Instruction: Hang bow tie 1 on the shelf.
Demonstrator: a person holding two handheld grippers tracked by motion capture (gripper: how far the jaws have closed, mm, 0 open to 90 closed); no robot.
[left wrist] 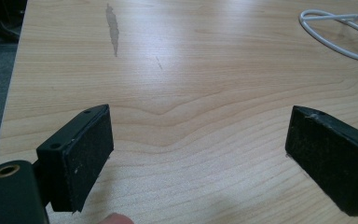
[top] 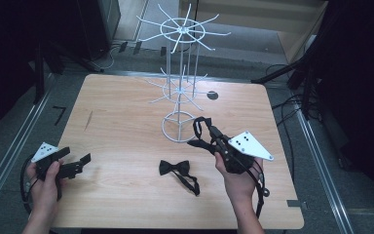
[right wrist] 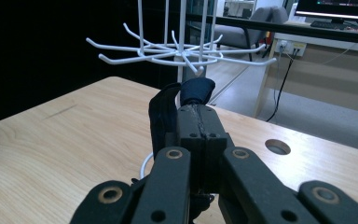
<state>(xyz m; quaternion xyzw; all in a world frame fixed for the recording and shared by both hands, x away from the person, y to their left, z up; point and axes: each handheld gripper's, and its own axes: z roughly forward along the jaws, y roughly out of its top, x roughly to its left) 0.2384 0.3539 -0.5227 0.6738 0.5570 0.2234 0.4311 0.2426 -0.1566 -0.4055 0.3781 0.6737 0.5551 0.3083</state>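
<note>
High view: we count two black bow ties on the wooden table (top: 126, 112). One, the held bow tie (top: 203, 131), hangs pinched in the right gripper (top: 213, 139), whose jaws are pressed together on its fabric, just at five o'clock of the white wire rack (top: 180, 87). Its strap loops upward toward twelve o'clock, while a wing trails out toward nine o'clock from the jaws. The second bow tie (top: 174, 167) lies flat on the table at about six o'clock of the rack's base ring, its long axis running nine to three o'clock, and its strap trails off toward four o'clock.

We see one rack, with two tiers of hooks on one pole. In the right gripper view the dark fabric rises above the closed jaws toward twelve o'clock, with the rack's lower tier of hooks beyond it.

We find the left gripper (top: 75, 163) at the table's eight o'clock edge, jaws spread wide and nothing between them, pointing toward three o'clock.
</note>
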